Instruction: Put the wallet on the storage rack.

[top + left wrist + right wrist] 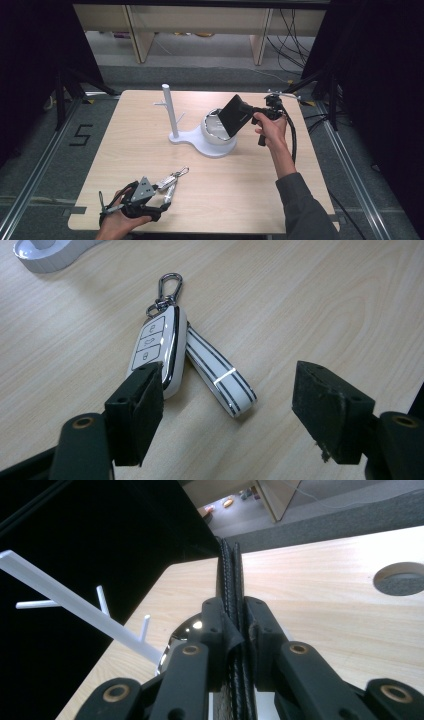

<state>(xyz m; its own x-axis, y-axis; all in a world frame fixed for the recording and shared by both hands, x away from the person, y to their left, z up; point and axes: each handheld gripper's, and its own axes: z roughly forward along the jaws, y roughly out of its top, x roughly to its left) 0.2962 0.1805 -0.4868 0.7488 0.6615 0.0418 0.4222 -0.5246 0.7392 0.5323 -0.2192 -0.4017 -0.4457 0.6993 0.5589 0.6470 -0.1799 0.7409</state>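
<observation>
Right hand-held gripper (252, 114) clenched on a black wallet (234, 115), held tilted above the white bowl (216, 131) of the stand (170, 107), mid-worktop (150, 150), well clear of the right and far edges. In the right gripper view, the wallet's stitched edge (231, 580) stands pinched between both jaws. Left hand-held gripper (165, 197) released near the near-left edge; jaws straddle the key fob (155, 347) and its strap (220, 372), left pad just beside the fob. Bare worktop lies between the 2 grippers.
</observation>
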